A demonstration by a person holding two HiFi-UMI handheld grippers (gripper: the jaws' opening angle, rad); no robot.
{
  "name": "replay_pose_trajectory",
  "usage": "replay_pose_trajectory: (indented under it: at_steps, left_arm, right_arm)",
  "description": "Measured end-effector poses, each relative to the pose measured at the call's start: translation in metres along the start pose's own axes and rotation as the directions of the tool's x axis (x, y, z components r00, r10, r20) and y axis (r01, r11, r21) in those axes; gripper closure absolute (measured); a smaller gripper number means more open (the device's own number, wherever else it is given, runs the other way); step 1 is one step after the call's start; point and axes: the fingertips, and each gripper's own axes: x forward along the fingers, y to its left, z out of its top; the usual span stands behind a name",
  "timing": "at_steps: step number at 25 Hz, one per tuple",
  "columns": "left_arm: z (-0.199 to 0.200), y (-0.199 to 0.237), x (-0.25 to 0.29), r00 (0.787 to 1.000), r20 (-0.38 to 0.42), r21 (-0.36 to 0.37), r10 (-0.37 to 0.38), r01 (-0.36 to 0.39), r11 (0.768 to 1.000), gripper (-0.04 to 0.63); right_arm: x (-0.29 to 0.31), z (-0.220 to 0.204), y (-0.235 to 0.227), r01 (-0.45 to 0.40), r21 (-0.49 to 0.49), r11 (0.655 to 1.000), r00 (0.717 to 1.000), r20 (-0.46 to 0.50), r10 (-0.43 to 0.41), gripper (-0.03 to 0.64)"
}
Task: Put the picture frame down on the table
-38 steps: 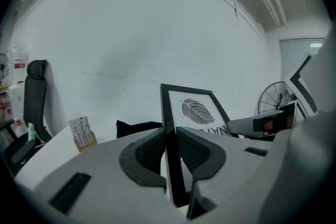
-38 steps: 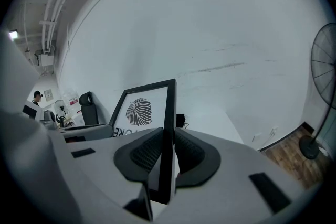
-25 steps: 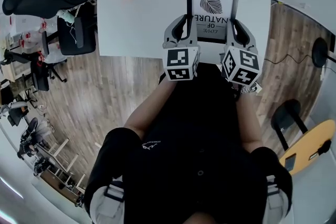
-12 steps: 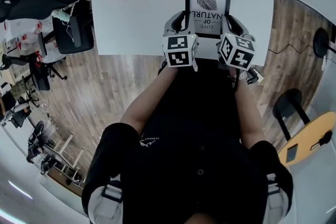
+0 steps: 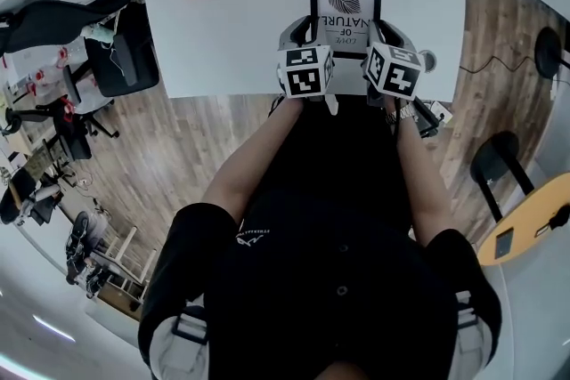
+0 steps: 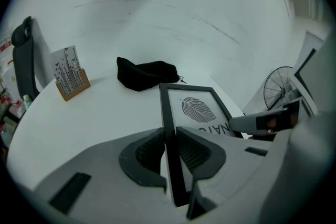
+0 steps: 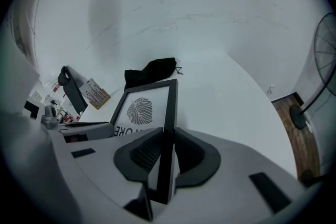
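Head view: I see plank wood floor [image 5: 187, 147] around a white table [image 5: 223, 40] at 12 o'clock. A black office chair [image 5: 53, 13] and cluttered gear crowd 9 to 10 o'clock. A standing fan [image 5: 545, 53] sits at 2 o'clock, a black stool [image 5: 494, 160] at 3, and a yellow round tabletop [image 5: 534, 227] at 4. Left gripper view: plain white wall [image 6: 184, 2] behind, with even light.

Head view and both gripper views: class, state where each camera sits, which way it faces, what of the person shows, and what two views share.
Head view: on the person's head, facing steeply down at the table; torso, arms, left gripper and right gripper show.
Left gripper view: on that gripper, along jaws clamping the picture frame; no body.
Right gripper view: likewise, frame's other edge.
Shared by both: black cloth.
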Motion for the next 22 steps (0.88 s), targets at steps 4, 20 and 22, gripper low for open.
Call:
replay_pose_trajectory:
  at_steps: [4,20,22]
  left_arm:
    - [-0.009,0.005,0.014,0.999,-0.036,-0.002,0.002,-0.002,1.000,0.522]
    - [-0.035,0.019,0.049,0.989,-0.148,-0.088,0.021,-0.034,0.996,0.522]
    - [-0.034,0.019,0.051,0.989,-0.147,-0.077,0.026,-0.038,0.996,0.522]
  right_arm:
    - [0.014,-0.007,-0.003,0.009,0.006,1.000,0.999,-0.035,-0.009,0.549]
    - [0.052,-0.024,-0.010,0.022,-0.032,0.999,0.994,-0.106,-0.025,0.549]
    - [0.054,-0.023,-0.011,0.025,-0.037,0.999,0.994,-0.105,-0.029,0.549]
